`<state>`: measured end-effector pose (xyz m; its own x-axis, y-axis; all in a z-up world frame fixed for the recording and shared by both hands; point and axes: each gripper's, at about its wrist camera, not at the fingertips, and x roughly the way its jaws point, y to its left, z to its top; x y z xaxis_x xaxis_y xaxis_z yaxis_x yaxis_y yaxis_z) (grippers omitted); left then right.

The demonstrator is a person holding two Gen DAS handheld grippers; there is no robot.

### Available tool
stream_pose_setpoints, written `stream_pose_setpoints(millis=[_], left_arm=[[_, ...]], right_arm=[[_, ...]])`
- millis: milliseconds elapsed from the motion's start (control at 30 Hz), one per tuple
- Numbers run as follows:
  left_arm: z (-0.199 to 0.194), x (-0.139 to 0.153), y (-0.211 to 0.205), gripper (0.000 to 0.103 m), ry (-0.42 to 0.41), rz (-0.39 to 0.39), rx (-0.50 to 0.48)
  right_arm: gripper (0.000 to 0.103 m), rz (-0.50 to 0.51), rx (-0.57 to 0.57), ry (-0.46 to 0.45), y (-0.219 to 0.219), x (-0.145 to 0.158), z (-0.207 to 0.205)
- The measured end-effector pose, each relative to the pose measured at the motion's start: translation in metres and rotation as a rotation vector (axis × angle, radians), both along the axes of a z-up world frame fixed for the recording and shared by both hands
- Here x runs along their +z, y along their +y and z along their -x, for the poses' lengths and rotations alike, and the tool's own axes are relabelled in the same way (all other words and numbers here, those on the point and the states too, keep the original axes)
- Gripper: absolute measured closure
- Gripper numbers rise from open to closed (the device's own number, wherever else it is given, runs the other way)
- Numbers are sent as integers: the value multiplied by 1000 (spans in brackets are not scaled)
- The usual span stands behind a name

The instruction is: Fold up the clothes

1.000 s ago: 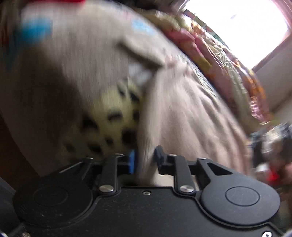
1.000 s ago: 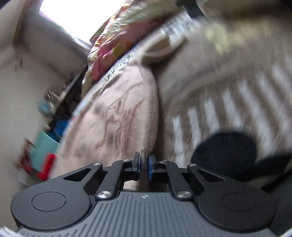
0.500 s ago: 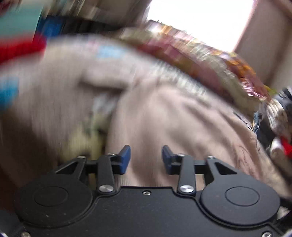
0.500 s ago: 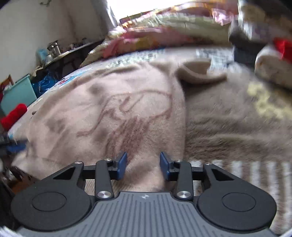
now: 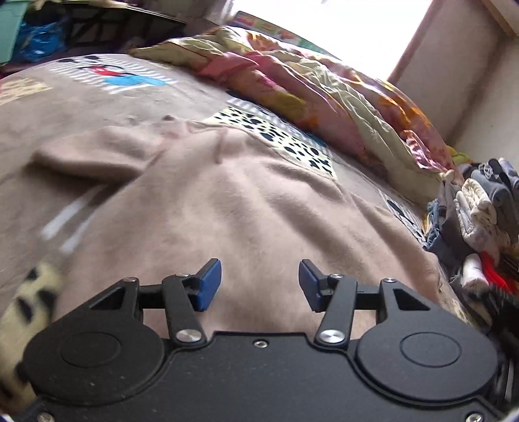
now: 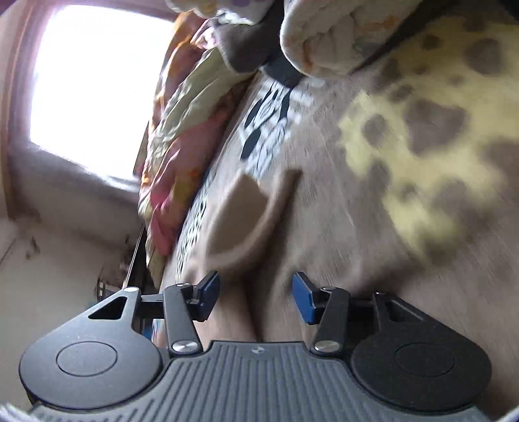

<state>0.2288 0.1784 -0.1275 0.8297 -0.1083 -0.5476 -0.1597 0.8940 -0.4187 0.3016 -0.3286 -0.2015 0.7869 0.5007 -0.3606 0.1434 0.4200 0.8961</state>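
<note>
The left wrist view looks forward and down, close over the beige sweater (image 5: 246,207) on the bed (image 5: 97,107), facing the far window (image 5: 340,22). The right wrist view sits nearer and rolled sideways. Both share the floral quilt (image 6: 181,130)

Blown-out window (image 6: 94,91) backlight, fisheye-bent edges, right view motion-blurred

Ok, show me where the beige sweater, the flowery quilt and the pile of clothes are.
beige sweater (image 5: 246,201): left wrist view, middle of its fuzzy body.
flowery quilt (image 5: 324,87): left wrist view, crumpled top fold.
pile of clothes (image 5: 480,207): left wrist view, a white folded piece at the right edge.
</note>
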Motion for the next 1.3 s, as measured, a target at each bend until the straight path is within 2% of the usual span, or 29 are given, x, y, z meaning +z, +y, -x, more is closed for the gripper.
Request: stream_pose_setpoints(millis=[67,167,200,233,300,333,400,433,467,500,533,567,600,633,667,733,800,867,900,933,967,1000,1033,1100,1167,1233,1267,1300], left_arm=[[4,-6,6,51,17,5,-6],[6,-8,3,51,26,-1,-26],[6,-7,3,51,26,-5,-34],[5,-7,4,51,23,-1,-36],[5,-10,9,51,20,26,-33],[5,-12,12,51,17,44,-31],[7,-13,13,51,12,59,-30],[7,-13,13,51,12,54,-33],[7,-13,12,51,12,47,-38],[7,-13,12,51,12,45,-41],[7,-12,12,51,12,43,-44],[7,-12,12,51,11,44,-46],[8,-12,13,51,11,54,-45],[8,-13,14,51,11,62,-43],[8,-13,14,51,11,67,-41],[8,-12,14,51,11,69,-40],[7,-12,13,51,12,67,-43],[6,-12,14,50,13,75,-43],[5,-12,15,50,14,79,-45],[5,-12,15,50,14,82,-46],[5,-12,16,50,14,87,-49],[5,-11,17,50,14,94,-53],[6,-11,19,50,12,104,-60],[7,-9,23,50,7,128,-80],[7,-10,25,50,6,140,-101],[6,-13,27,50,13,143,-108],[6,-15,28,50,15,145,-113],[6,-15,28,49,17,144,-121]], right_arm=[[47,-24,-31,11,2,-3,-25],[56,-65,-74,14,6,-10,-58],[80,-83,-72,-2,8,-13,-65],[94,-83,-81,-21,8,-14,-68],[94,-28,-151,-93,5,0,-61],[94,16,-181,-171,2,14,-51],[94,224,-181,-265,0,43,-36],[94,343,-159,-234,4,45,-36],[94,430,-124,-144,6,37,-42],[94,454,-92,-33,3,21,-50],[98,426,-92,26,-3,6,-53],[97,400,-105,17,-7,3,-51],[91,459,-108,16,-2,12,-50],[77,565,-119,5,9,25,-49],[76,651,-132,-31,20,39,-46],[76,743,-123,-153,42,62,-40],[76,829,14,-241,74,74,-49],[79,877,186,-300,103,74,-59],[79,921,273,-273,117,66,-67],[79,1006,352,-190,128,51,-78],[77,1053,379,-141,129,37,-84],[78,1010,344,-152,119,34,-83],[79,946,320,-122,111,38,-86],[76,918,305,-146,109,52,-84],[76,915,343,-203,118,64,-88],[75,861,391,-239,129,71,-107],[74,829,422,-249,133,72,-118],[67,797,449,-252,137,70,-130]])
